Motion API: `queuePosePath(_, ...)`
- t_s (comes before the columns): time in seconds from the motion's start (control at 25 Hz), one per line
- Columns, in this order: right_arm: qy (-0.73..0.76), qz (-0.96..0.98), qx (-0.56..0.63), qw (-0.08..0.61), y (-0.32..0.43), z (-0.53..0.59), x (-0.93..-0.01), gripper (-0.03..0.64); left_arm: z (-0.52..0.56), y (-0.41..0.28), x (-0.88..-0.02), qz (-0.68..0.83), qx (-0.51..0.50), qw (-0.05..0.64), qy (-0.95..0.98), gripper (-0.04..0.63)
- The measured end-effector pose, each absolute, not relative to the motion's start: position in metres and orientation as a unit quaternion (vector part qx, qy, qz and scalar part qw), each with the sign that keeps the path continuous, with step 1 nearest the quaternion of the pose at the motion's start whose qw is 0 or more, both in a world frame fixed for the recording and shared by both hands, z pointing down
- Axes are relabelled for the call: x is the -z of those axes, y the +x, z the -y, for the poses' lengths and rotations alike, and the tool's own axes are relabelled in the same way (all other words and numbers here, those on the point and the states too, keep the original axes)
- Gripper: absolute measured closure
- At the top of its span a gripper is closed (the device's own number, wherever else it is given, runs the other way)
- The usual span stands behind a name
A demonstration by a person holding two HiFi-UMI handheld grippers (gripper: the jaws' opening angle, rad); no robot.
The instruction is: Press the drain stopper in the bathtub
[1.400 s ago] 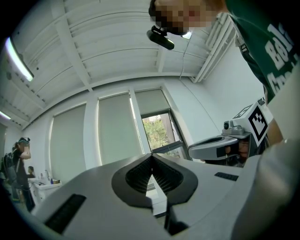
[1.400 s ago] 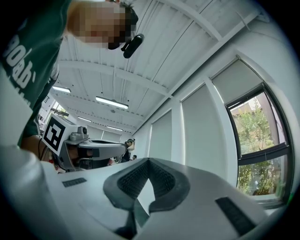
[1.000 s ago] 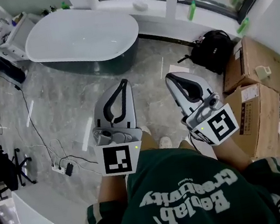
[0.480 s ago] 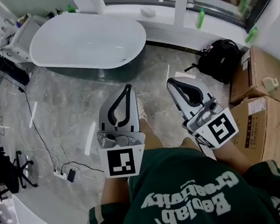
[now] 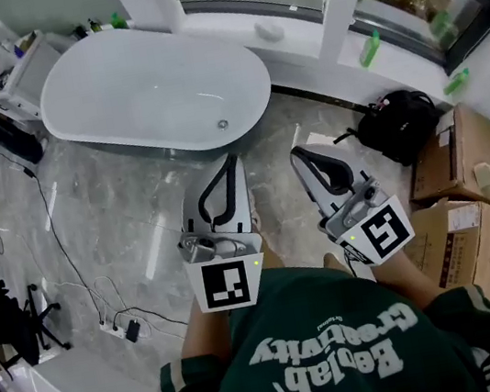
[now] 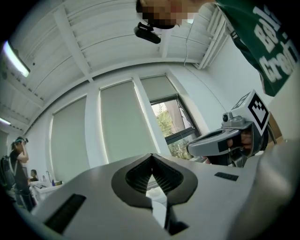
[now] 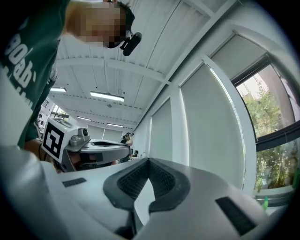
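A white oval bathtub (image 5: 77, 83) with a dark outer wall stands on the grey floor ahead of me in the head view. Its round metal drain stopper (image 5: 223, 125) sits in the tub's bottom near the right end. My left gripper (image 5: 232, 159) is held level in front of my chest, tips pointing toward the tub's right end, jaws shut and empty. My right gripper (image 5: 295, 153) is beside it, also shut with nothing between its tips. In each gripper view the jaw tips meet: left gripper (image 6: 151, 154), right gripper (image 7: 148, 160).
A black backpack (image 5: 397, 123) lies on the floor to the right, with cardboard boxes (image 5: 466, 153) beyond it. Cables and a power strip (image 5: 123, 327) run along the floor at left. Green bottles (image 5: 371, 47) stand on the window ledge. A white cabinet (image 5: 25, 74) is left of the tub.
I have moved closer to the bathtub with both grippers; the tub looks larger and its drain stopper has come into view. Both grippers stay shut.
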State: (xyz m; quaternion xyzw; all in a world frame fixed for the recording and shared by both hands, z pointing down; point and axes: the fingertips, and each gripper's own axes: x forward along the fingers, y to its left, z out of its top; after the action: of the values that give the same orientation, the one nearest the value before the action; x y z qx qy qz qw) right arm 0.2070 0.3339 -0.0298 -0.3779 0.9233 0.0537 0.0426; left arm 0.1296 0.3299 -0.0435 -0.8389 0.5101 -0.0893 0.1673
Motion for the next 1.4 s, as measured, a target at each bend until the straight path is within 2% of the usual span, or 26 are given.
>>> queuePosePath(0.52,-0.424,-0.904,-0.051,-0.007,0.138,-0.113,0.053,0.603,-0.098,0.054,0.073,-0.469,0.063,0.16,-0.866,0.586)
queuePosePath(1.12,-0.413,-0.909,-0.031,-0.042,0.095,-0.01,0.028,0.603,0.024,0.02,0.037,-0.455,0.07,0.104,-0.881,0.586)
queuePosePath(1.4,-0.425,-0.904,-0.006,-0.056,0.092,0.027,0.008,0.603,0.063,0.018,0.028,-0.439,0.07,0.113,-0.889,0.586)
